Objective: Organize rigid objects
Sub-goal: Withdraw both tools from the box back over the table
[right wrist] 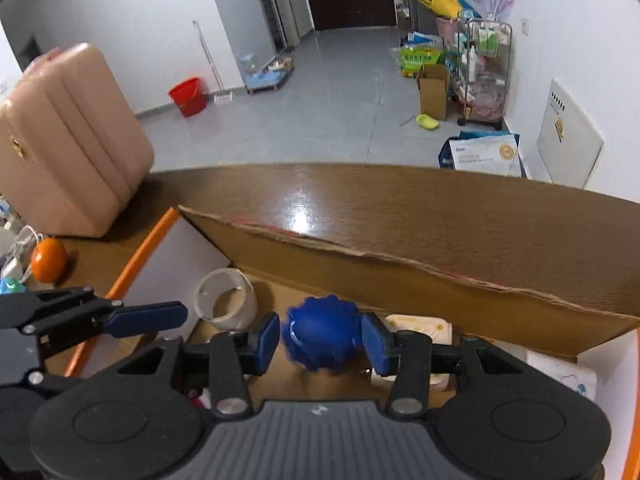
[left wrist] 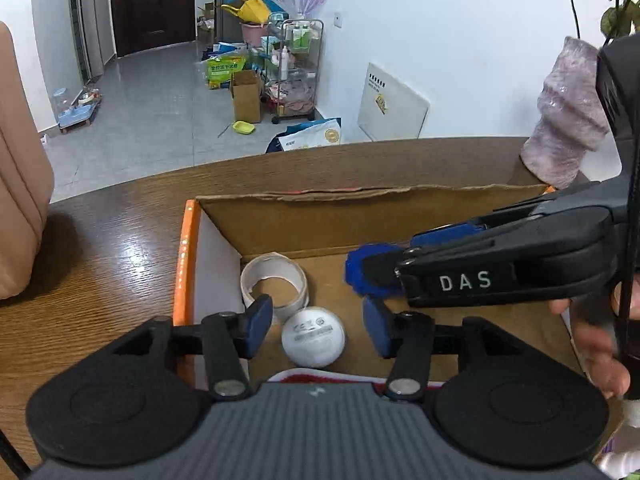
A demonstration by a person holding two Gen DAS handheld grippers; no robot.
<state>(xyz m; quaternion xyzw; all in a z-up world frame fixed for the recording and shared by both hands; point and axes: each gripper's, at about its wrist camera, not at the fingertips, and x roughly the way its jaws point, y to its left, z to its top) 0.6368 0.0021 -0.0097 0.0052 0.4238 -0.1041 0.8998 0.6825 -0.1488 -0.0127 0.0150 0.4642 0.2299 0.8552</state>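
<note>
Dark brown wood-grain bench (right wrist: 440,208), glossy, carrying everything below.
Pink hard-shell suitcase (right wrist: 68,140) upright at the bench's left end.
Open brown cardboard box with orange-edged flaps (left wrist: 304,220) on the bench, torn along its far rim; both grippers poised over its interior.
Mauve textured vase (left wrist: 568,120) on the bench beyond the box's far right corner, stems rising from it.
Left gripper (left wrist: 316,326): jaws apart, nothing clamped. White round puck-shaped device (left wrist: 313,337) lying on the box floor in the gap below, pads clear of it.
Right gripper (right wrist: 320,340): jaws clamped on a blue ridged plastic ball (right wrist: 322,334), both pads touching its sides, held above the box floor inside the box.
White roll of tape (left wrist: 275,285) flat on the box floor, at the far left corner, just beyond the puck.
Cream flat rectangular item (right wrist: 420,326) on the box floor behind the right pad; kind unclear.
Orange fruit (right wrist: 49,259) on the bench outside the box, left, beside white cables.
</note>
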